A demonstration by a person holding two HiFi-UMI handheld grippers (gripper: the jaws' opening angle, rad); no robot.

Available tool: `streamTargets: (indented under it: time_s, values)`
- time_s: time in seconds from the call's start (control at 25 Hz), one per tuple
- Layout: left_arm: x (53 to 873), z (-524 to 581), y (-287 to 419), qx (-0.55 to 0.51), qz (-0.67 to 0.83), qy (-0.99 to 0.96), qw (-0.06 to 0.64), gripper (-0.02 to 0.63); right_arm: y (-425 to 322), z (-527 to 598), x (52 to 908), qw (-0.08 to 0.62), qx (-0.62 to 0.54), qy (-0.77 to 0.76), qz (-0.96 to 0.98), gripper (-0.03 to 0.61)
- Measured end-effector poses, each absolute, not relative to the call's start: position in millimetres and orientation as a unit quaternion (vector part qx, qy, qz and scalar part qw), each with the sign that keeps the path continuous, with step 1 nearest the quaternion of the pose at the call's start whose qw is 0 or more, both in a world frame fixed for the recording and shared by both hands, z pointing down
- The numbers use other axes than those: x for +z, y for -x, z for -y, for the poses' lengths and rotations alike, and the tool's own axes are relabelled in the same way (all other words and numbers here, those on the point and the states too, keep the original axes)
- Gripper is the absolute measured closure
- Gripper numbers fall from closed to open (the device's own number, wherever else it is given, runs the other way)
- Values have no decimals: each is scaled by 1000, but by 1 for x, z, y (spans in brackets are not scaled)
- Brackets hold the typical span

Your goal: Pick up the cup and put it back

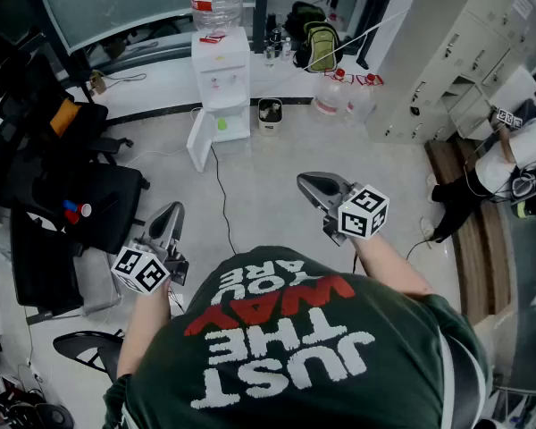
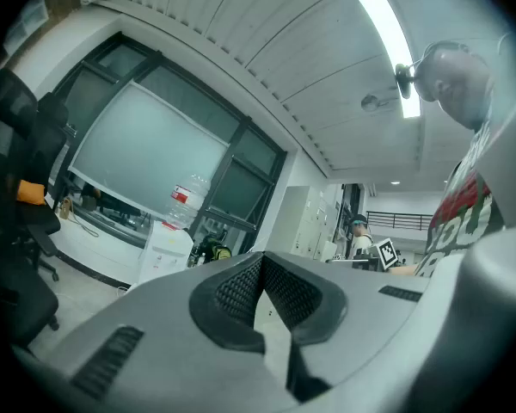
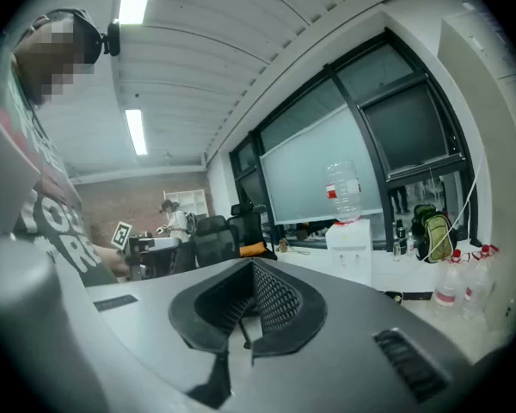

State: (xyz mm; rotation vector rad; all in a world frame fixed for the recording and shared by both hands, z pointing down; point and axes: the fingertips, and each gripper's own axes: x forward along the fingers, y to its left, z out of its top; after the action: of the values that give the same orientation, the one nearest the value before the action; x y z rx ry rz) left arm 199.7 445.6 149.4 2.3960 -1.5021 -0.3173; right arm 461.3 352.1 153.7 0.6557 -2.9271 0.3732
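No cup shows in any view. In the head view my left gripper [image 1: 168, 214] is held out low on the left, over the pale floor, with its jaws together and nothing between them. My right gripper [image 1: 311, 184] is held out on the right, also shut and empty. The left gripper view looks level along the closed left gripper [image 2: 260, 261] toward a white water dispenser [image 2: 165, 248]. The right gripper view shows the closed right gripper [image 3: 251, 269] aimed at the same dispenser [image 3: 351, 243] under the window.
The water dispenser [image 1: 221, 83] stands at the far wall with a small bin [image 1: 270, 113] beside it, water bottles [image 1: 332, 92] and a backpack [image 1: 320, 45] to its right. Black office chairs [image 1: 62, 177] crowd the left. Lockers [image 1: 464, 52] and another person [image 1: 518, 155] are on the right.
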Motion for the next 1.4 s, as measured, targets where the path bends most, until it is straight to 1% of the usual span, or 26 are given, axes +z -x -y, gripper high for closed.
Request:
streamTargets:
  time_s: [0.48, 0.88, 1.0, 1.16, 1.4]
  values:
    - [148, -438, -205, -109, 510, -840, 147, 606, -465, -346, 150, 61, 123, -219, 966, 545]
    - [148, -423, -218, -101, 511, -840, 155, 606, -482, -335, 146, 24, 142, -224, 964, 545]
    - [145, -415, -234, -97, 511, -839, 158, 606, -494, -334, 147, 24, 140, -214, 966, 545]
    - [144, -403, -270, -88, 505, -844, 155, 606, -528, -330, 151, 27, 138, -202, 969, 543]
    - [154, -379, -326, -84, 512, -836, 179, 606, -579, -310, 172, 44, 136, -182, 973, 543]
